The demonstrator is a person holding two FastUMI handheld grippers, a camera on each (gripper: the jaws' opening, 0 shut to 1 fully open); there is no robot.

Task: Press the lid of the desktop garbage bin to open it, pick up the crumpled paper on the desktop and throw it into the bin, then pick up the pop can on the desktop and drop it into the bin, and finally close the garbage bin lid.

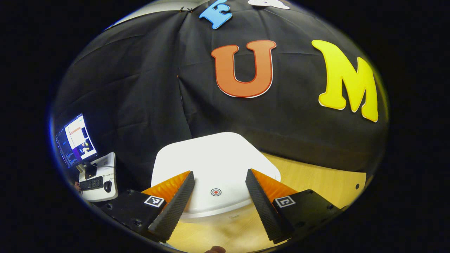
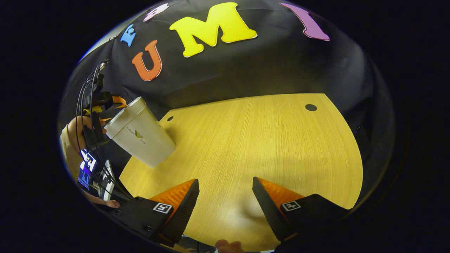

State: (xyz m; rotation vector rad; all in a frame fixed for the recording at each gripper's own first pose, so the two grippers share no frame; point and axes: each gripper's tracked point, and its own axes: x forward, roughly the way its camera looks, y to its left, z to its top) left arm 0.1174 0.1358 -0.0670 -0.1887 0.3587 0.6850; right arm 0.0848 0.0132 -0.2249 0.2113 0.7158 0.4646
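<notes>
The left gripper (image 1: 218, 188) stands open above the closed lid (image 1: 214, 165) of the white garbage bin (image 2: 140, 133), holding nothing. The right gripper (image 2: 225, 195) is likewise open and empty over the wooden desktop (image 2: 260, 140). The bin stands at the desktop's far left corner.

Bin lid (image 1: 214, 161) hides the bin's inside — screen (image 1: 75, 140) too small.
</notes>
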